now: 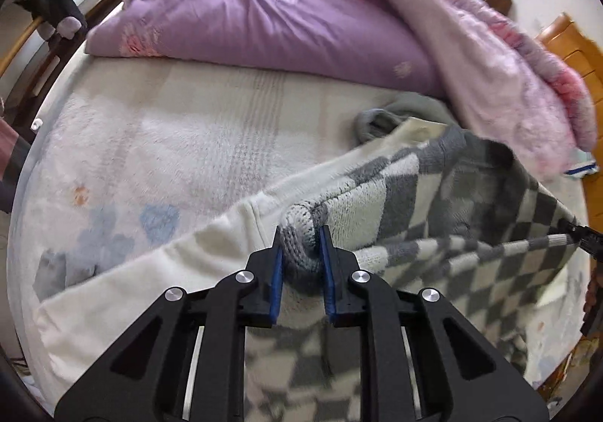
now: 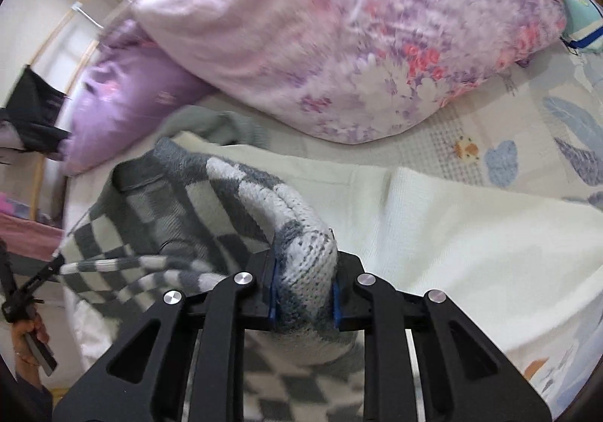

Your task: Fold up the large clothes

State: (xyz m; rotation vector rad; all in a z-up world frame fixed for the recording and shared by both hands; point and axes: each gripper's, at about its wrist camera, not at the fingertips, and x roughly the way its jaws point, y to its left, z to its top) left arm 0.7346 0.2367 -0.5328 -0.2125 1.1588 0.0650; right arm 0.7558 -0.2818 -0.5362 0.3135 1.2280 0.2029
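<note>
A grey-and-white checkered knit sweater with a white fleece inside lies spread across the bed. My left gripper is shut on a bunched grey knit edge of it. My right gripper is shut on another bunched edge of the same sweater. The sweater hangs stretched between the two grippers, lifted a little off the bed. The right gripper's tip shows at the far right of the left wrist view, and the left gripper's tip shows at the far left of the right wrist view.
A purple duvet and a pink floral blanket are piled at the back of the bed. The pale printed bedsheet lies underneath. A grey garment sits behind the sweater. A wooden cabinet stands at the right.
</note>
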